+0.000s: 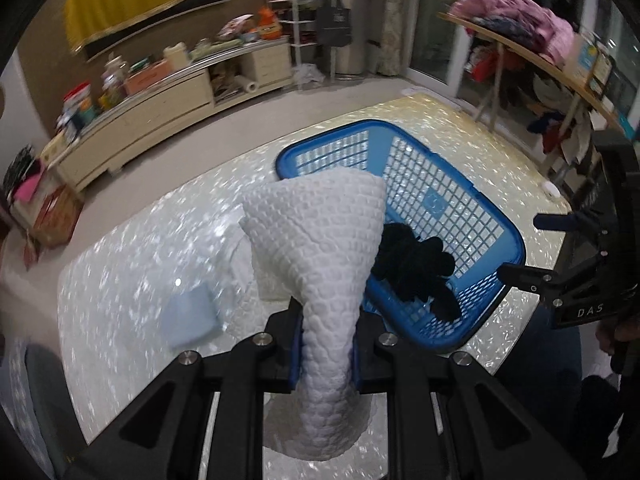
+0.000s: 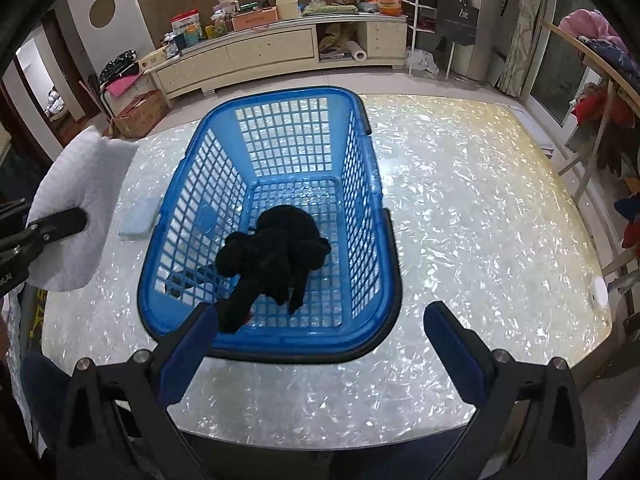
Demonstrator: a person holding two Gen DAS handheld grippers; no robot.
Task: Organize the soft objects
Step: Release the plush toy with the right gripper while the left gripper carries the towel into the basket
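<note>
My left gripper [image 1: 326, 360] is shut on a white quilted cloth [image 1: 316, 240] and holds it up above the table, left of the blue mesh basket [image 1: 440, 200]. The cloth also shows at the left in the right wrist view [image 2: 80, 200]. A black fuzzy soft item [image 2: 276, 252] hangs over the basket [image 2: 276, 120], one end touching the left finger of my right gripper [image 2: 320, 332], which is open above the basket's near rim. A light blue folded cloth [image 1: 192, 316] lies on the table left of the basket.
The table [image 2: 480, 220] has a shiny pearl-pattern top. A small white round object [image 2: 599, 292] sits near its right edge. Behind stand a cluttered cream cabinet [image 2: 272, 48] and a rack with clothes [image 1: 520, 20].
</note>
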